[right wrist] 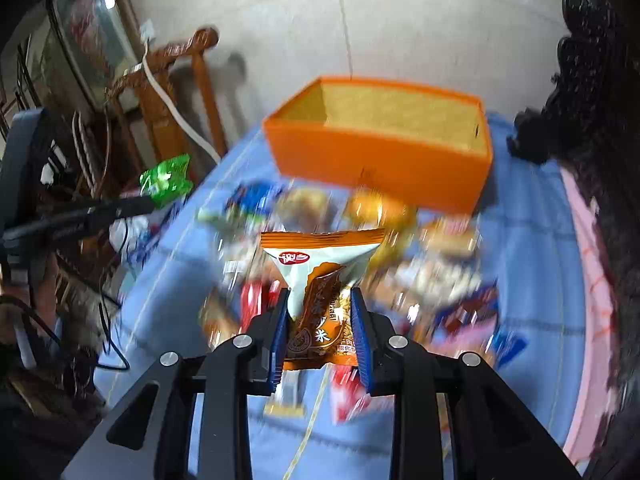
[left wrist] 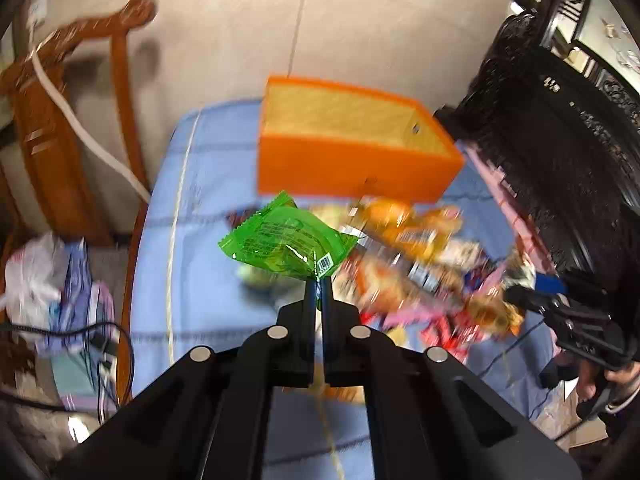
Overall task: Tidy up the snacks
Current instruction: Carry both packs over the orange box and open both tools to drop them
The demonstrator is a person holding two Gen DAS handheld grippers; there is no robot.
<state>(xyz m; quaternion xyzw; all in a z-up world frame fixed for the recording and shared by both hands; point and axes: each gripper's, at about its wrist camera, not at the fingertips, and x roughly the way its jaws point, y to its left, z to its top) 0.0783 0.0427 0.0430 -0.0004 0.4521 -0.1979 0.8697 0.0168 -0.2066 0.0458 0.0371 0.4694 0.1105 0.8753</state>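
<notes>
Orange bin (left wrist: 352, 168) x1, nothing visible inside | left gripper (left wrist: 319, 280) clamps 1 green pkt (left wrist: 288, 242) by corner | right gripper (right wrist: 320, 312) grips 1 orange-white pkt (right wrist: 320, 280) | both above blurred snack pile (left wrist: 420, 272) on blue cloth (left wrist: 192, 280)

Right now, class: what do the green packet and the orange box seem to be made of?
Green snack packet: thin glossy plastic film, probably; it glints, wrinkles, has a zigzag sealed edge.
Orange rectangular box: matte, smooth outside; the tan lining looks woven. Material uncertain.
</notes>
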